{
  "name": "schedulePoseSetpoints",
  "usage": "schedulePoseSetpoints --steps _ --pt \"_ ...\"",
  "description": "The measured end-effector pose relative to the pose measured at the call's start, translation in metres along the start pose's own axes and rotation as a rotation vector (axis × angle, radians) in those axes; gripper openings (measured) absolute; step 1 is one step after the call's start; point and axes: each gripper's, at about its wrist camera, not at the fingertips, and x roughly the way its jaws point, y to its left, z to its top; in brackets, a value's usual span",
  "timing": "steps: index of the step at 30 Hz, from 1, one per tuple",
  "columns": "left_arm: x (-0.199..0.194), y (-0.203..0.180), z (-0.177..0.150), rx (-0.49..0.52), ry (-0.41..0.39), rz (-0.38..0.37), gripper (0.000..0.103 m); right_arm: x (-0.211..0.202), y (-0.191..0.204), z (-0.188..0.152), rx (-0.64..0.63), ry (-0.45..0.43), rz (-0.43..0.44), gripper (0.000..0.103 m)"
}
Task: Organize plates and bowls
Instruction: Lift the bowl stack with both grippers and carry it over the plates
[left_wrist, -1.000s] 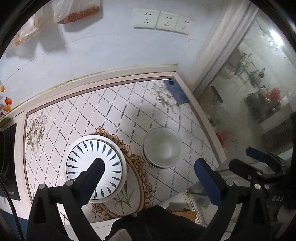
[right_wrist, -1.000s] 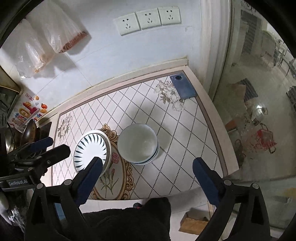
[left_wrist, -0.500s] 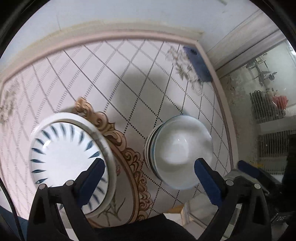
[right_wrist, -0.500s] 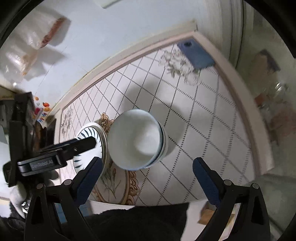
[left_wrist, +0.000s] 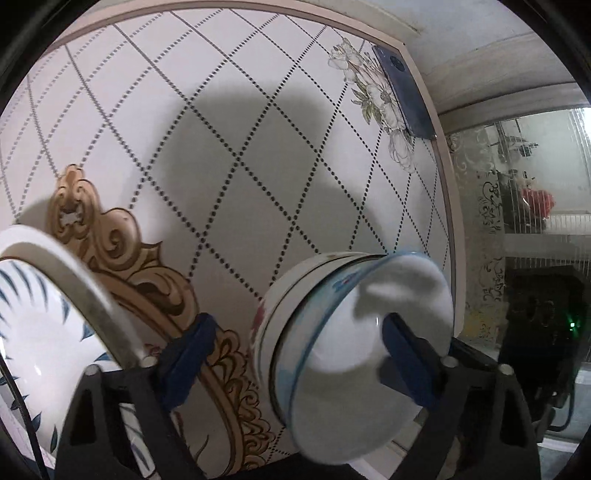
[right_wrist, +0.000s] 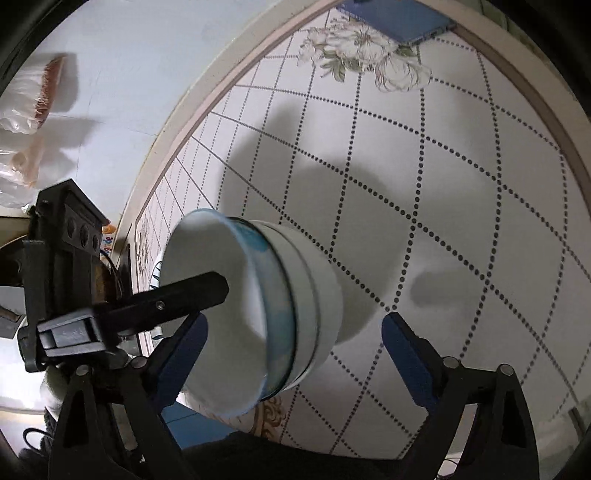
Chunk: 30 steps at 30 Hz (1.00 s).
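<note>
A stack of nested white bowls (left_wrist: 354, 332), the top one blue-rimmed, stands on the patterned table (left_wrist: 258, 129). My left gripper (left_wrist: 295, 354) straddles the stack's left wall, one pad inside the top bowl and one outside. Its jaws are closing and neither pad presses. My right gripper (right_wrist: 293, 354) straddles the right wall of the bowls (right_wrist: 258, 314) in the same way, also closing, pads clear. The left gripper's black finger (right_wrist: 184, 291) shows inside the bowl there. White plates with blue leaf marks (left_wrist: 44, 325) sit stacked just left of the bowls.
A blue phone (left_wrist: 406, 92) lies at the table's far right corner, by the raised rim. A glass door (left_wrist: 517, 184) stands beyond the right edge. Plastic bags (right_wrist: 37, 92) hang on the wall at the far left.
Both grippers have dropped steeply onto the bowl stack, which now fills the lower part of each view. The wall sockets have left the view. Both pairs of jaws have narrowed a little.
</note>
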Motion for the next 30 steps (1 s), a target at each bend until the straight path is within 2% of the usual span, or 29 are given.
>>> schedulePoseSetpoints --steps 1,2,7,12,19,23,30 --pt "0.002 -0.001 0.000 0.007 0.006 -0.004 0.068 0.004 -0.002 0.001 -0.001 0.006 -0.001 0.086" --pt "0.004 -0.003 0.000 0.021 0.015 -0.010 0.063 0.008 -0.003 0.002 -0.003 0.015 0.000 0.078" --pt "0.007 -0.008 -0.004 0.072 -0.010 0.042 0.060 0.032 -0.005 0.005 0.000 0.057 0.010 0.052" --pt "0.005 -0.004 -0.007 0.062 -0.040 0.049 0.052 0.038 -0.006 0.005 0.028 0.041 0.020 0.052" --pt "-0.002 0.003 -0.011 0.019 -0.043 0.051 0.052 0.044 0.001 0.007 0.060 0.057 0.015 0.051" --pt "-0.015 0.003 -0.012 -0.002 -0.055 0.047 0.052 0.037 0.007 0.005 0.066 0.064 0.027 0.050" --pt "-0.056 0.015 -0.017 -0.038 -0.120 0.062 0.052 0.025 0.045 0.012 0.008 0.068 0.048 0.049"
